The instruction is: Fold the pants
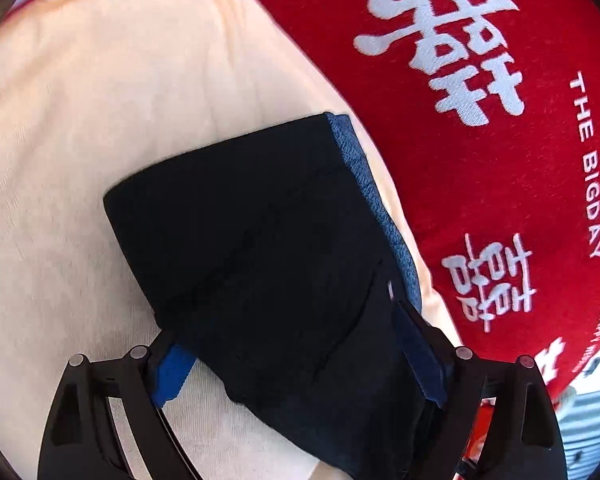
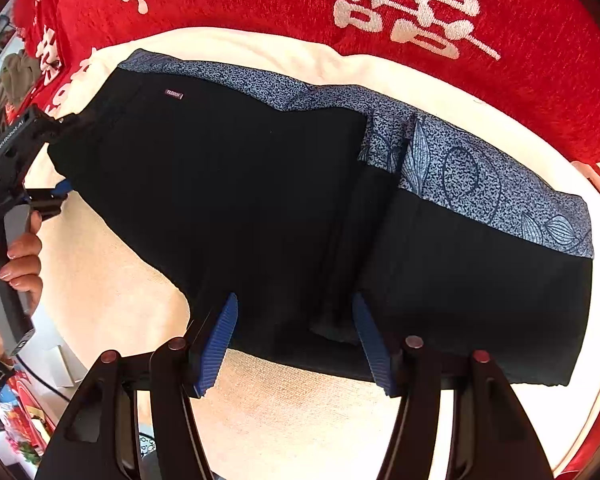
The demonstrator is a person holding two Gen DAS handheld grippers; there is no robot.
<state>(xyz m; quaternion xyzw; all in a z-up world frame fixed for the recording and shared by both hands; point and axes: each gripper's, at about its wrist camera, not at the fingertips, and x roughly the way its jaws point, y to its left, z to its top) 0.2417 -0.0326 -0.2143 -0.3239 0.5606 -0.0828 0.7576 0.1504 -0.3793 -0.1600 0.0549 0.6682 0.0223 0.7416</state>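
From your left wrist, the left gripper [image 1: 296, 364] stands spread wide, its blue pads [image 1: 172, 372] either side of one end of the folded black pants [image 1: 260, 248]. The left pad sits clear of the cloth; whether the right one touches, you cannot tell. The pants lie on a cream cloth [image 1: 80, 140]. A red blanket [image 1: 480, 184] with white lettering lies past them on the right. To the left the cream cloth is open.

From your right wrist, the right gripper [image 2: 296, 344] is also spread, its pads [image 2: 216, 344] straddling the near edge of the pants [image 2: 220, 200] at a thick middle fold, not pinching. A patterned blue band [image 2: 480, 172] runs along the far edge. At the left end the other gripper [image 2: 40, 160] sits at the pants, a hand [image 2: 16, 256] on its handle. Bare cream cloth [image 2: 300, 420] lies below.
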